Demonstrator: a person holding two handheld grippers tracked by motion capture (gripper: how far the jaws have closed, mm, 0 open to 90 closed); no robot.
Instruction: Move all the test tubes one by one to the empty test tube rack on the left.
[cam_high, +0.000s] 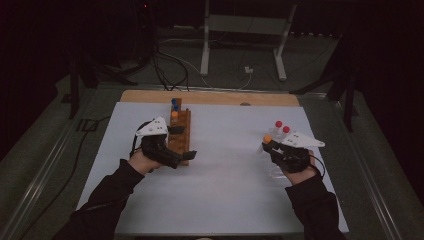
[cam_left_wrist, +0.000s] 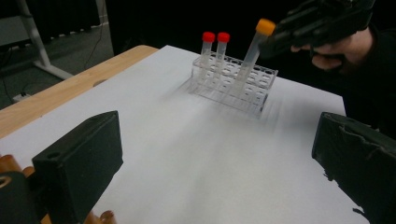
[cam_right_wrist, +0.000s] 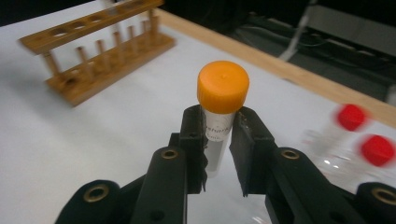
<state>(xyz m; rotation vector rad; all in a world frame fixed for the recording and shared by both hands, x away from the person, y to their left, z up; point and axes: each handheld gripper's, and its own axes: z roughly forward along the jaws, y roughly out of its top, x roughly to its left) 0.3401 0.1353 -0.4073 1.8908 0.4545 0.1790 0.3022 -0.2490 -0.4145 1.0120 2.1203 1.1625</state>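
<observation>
The right gripper (cam_right_wrist: 217, 154) holds one orange-capped tube (cam_right_wrist: 220, 112) between its jaws, just under the cap, apparently lowering it into the clear rack (cam_left_wrist: 233, 86) below. Next: align with a free well. Two red-capped tubes (cam_left_wrist: 215, 49) stand there. The left gripper (cam_left_wrist: 210, 168) jaws are wide, empty, beside the wooden rack (cam_high: 179, 132).

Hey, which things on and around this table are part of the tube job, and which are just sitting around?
Part of the job:
- orange-capped tube, held in the right gripper
- clear rack with two red-capped tubes
- wooden rack, beside the left gripper

Just lying about:
- cables on the floor
- white table frame behind
</observation>
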